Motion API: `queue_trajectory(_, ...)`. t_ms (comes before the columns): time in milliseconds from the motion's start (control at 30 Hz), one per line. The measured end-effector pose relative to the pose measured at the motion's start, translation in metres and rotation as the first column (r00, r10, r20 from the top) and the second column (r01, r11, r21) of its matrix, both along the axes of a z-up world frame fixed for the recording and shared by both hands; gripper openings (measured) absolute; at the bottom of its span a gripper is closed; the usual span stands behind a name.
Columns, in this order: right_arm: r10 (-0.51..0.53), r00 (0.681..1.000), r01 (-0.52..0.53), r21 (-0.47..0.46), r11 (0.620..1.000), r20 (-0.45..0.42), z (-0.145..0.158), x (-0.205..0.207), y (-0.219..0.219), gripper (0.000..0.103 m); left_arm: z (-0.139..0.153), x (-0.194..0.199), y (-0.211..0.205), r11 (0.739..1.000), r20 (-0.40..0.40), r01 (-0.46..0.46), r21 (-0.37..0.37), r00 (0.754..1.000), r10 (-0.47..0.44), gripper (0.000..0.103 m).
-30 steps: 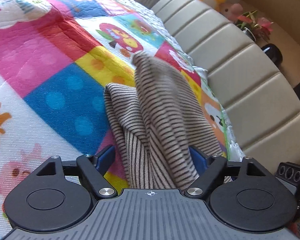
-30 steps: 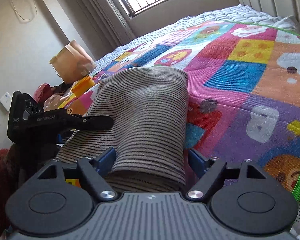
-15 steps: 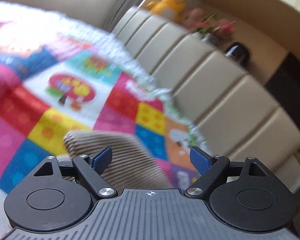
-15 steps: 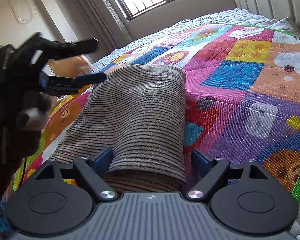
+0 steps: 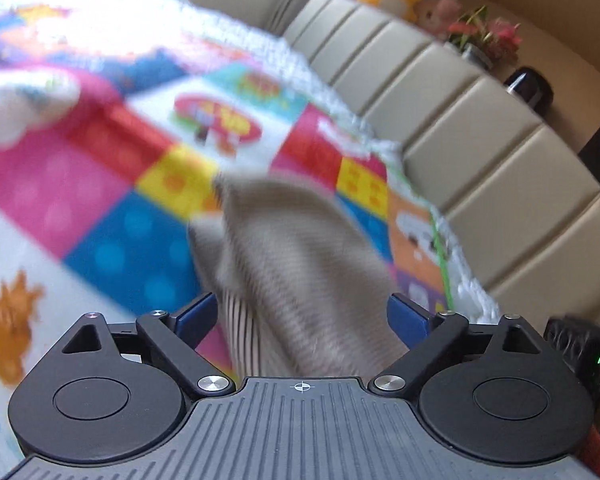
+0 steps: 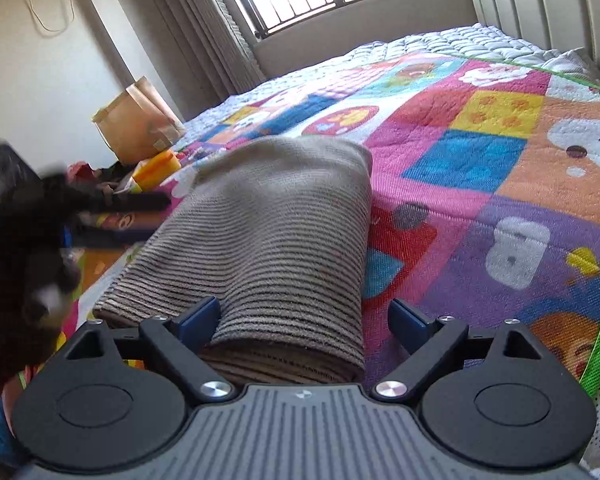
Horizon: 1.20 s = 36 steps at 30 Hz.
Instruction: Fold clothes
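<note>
1. My left hand-held gripper (image 5: 302,314) tilts down toward the bed, its jaws spread wide; they have just been opening further. The striped cloth (image 5: 296,264) lies between the blue pads (image 5: 406,316), which do not press on it.
2. This view is blurred, so I cannot tell whether the cloth touches either pad.
3. My right hand-held gripper (image 6: 304,318) also points down at a slant, jaws wide and likewise just opening. The folded cloth (image 6: 276,236) sits between the pads, close to the left one and clear of the right.
4. The cloth rests on the quilt (image 6: 496,184), folded into a thick stack, near the edge of the bed.
5. In the right view, my left gripper (image 6: 100,216) shows as a dark blur just beside the cloth's left edge.
6. The headboard (image 5: 480,152) runs along the right of the left view.
</note>
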State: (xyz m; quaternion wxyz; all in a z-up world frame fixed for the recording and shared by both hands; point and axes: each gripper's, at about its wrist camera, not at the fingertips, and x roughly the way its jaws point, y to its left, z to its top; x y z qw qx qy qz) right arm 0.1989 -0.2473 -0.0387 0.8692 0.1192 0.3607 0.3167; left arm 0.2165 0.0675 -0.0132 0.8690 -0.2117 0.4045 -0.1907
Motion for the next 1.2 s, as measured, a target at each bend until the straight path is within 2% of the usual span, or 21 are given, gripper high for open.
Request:
queue_trajectory(133,-0.037,0.999,0.037,0.075,0.996,0.002,0.016,0.006,-0.016,0.091,-0.024,0.001,-0.001,0.997,-0.051,0.048,-0.053,0.997,-0.051,0.092)
queue_trajectory(267,-0.028,0.999,0.029,0.062,0.998,-0.015,0.021,0.026,-0.010,0.091,-0.035,0.008,-0.002,0.991,-0.048,0.076,-0.109,0.995,-0.082,0.091)
queue_trajectory(367,-0.025,0.996,0.029,0.034,0.999,-0.089,0.003,0.047,0.003,0.088,-0.043,0.013,0.001,0.984,-0.037,0.096,-0.150,0.994,-0.102,0.091)
queue_trajectory(433,-0.022,0.989,0.033,0.077,0.996,-0.145,-0.009,0.057,0.006,0.088,-0.045,0.016,0.002,0.980,-0.023,0.111,-0.164,0.993,-0.116,0.088)
queue_trajectory(500,-0.005,0.986,0.026,0.124,0.992,-0.165,-0.014,0.063,0.012,0.081,-0.047,0.021,0.003,0.976,-0.012,0.120,-0.180,0.992,-0.125,0.083)
queue_trajectory(533,0.009,0.986,0.013,0.134,0.991,-0.165,-0.016,0.065,0.018,0.081,-0.048,0.025,0.005,0.974,-0.014,0.120,-0.191,0.992,-0.125,0.080)
queue_trajectory(600,-0.004,0.989,0.025,0.140,0.990,-0.147,-0.015,0.069,0.024,0.080,-0.047,0.034,0.010,0.971,-0.011,0.121,-0.205,0.992,-0.126,0.079)
queue_trajectory(700,-0.027,0.993,0.047,0.174,0.984,-0.117,-0.011,0.081,0.026,0.075,-0.038,0.054,0.013,0.974,0.018,0.116,-0.192,0.993,-0.115,0.079)
queue_trajectory(800,-0.065,0.995,0.079,0.213,0.974,-0.074,-0.002,0.098,0.023,0.074,-0.027,0.083,0.003,0.976,0.067,0.140,-0.164,0.989,-0.131,0.079)
queue_trajectory(900,-0.113,0.993,0.117,0.183,0.976,-0.032,0.001,0.120,0.015,0.074,-0.035,0.112,-0.010,0.980,0.065,0.146,-0.132,0.988,-0.138,0.080)
queue_trajectory(967,-0.143,0.989,0.145,0.129,0.981,-0.029,-0.007,0.136,0.012,0.074,-0.046,0.124,-0.016,0.983,0.046,0.134,-0.128,0.991,-0.130,0.080)
queue_trajectory(1033,-0.164,0.986,0.166,0.083,0.983,-0.028,-0.023,0.145,0.011,0.077,-0.055,0.124,-0.016,0.982,0.056,0.123,-0.141,0.992,-0.116,0.084)
queue_trajectory(1067,-0.163,0.986,0.164,0.093,0.982,-0.022,-0.025,0.144,0.010,0.081,-0.056,0.119,-0.016,0.982,0.078,0.129,-0.136,0.990,-0.119,0.084)
queue_trajectory(1200,-0.155,0.988,0.153,0.136,0.979,0.004,-0.033,0.137,0.005,0.083,-0.056,0.095,-0.011,0.984,0.131,0.134,-0.117,0.984,-0.119,0.090)
